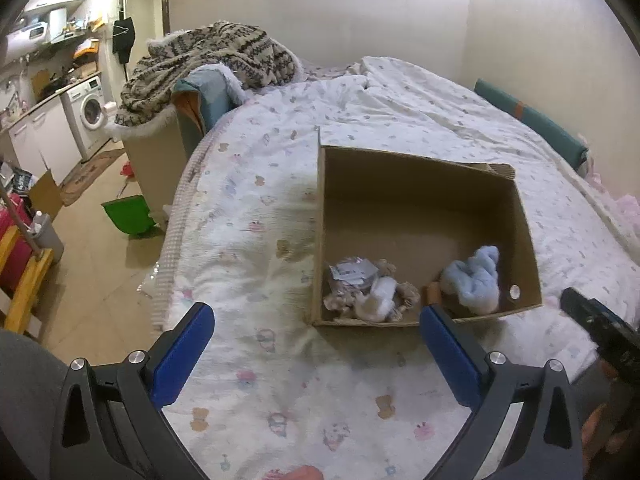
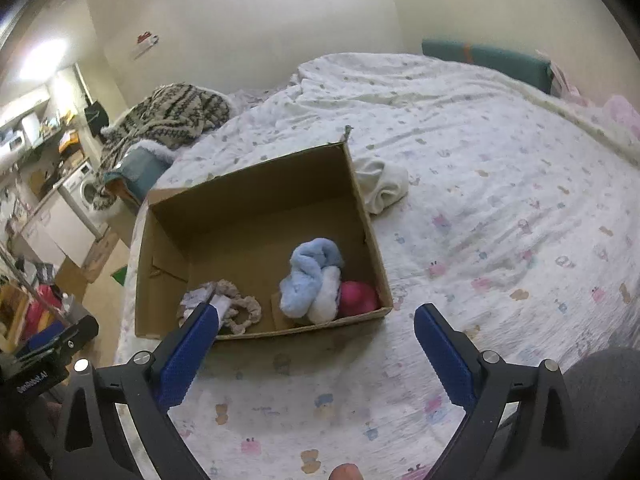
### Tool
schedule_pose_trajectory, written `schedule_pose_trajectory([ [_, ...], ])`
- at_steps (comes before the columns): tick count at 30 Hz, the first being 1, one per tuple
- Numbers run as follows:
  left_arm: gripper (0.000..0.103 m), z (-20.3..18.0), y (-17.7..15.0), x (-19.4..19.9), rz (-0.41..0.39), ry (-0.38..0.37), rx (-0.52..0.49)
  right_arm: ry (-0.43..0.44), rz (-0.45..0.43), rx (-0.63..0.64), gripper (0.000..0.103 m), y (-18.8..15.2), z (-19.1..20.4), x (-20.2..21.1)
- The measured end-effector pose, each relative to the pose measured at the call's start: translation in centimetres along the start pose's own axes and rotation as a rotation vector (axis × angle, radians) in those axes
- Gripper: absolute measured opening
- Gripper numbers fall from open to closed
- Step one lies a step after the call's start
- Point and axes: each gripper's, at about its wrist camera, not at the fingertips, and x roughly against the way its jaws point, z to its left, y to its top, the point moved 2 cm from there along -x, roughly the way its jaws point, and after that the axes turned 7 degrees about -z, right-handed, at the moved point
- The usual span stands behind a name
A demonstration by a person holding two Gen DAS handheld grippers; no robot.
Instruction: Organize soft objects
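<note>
both grippers, left (image 1: 316, 332) and right (image 2: 316, 330), spread wide, empty. cardboard box (image 2: 256, 184) just ahead; blue fluffy cloth (image 2: 308, 276) inside. white cloth (image 2: 382, 186) beyond the box.

The pink ball (image 2: 357, 298) sits half hidden behind the blue plush (image 2: 310, 276).

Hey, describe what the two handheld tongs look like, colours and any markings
Both the left tongs and the right tongs have black angular frames with triangular cut-outs and silver round bolts. Each finger carries a blue textured pad. In the right wrist view, the other tool's black body shows white lettering, too blurred to read surely. No cables show.
</note>
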Motion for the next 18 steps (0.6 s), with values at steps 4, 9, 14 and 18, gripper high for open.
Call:
schedule_pose_trajectory([
  [4, 0.102, -0.6, -0.2, 0.2, -0.019, 0.005, -0.022, -0.011, -0.004, 0.056, 0.103, -0.5, 1.2, -0.3],
  [9, 0.102, -0.7, -0.5, -0.7, 0.018, 0.008, -0.017, -0.016, 0.024, 0.087, 0.103, -1.1, 2.1, -1.1],
  [14, 0.102, -1.2, -0.9, -1.1, 0.036, 0.005, -0.027, -0.020, 0.025, 0.112, 0.103, -1.3, 2.5, -1.2],
  [18, 0.102, -1.4, -0.9, -1.1, 0.036, -0.001, -0.033, -0.024, 0.026, 0.114, 0.103, -1.4, 2.7, -1.2],
])
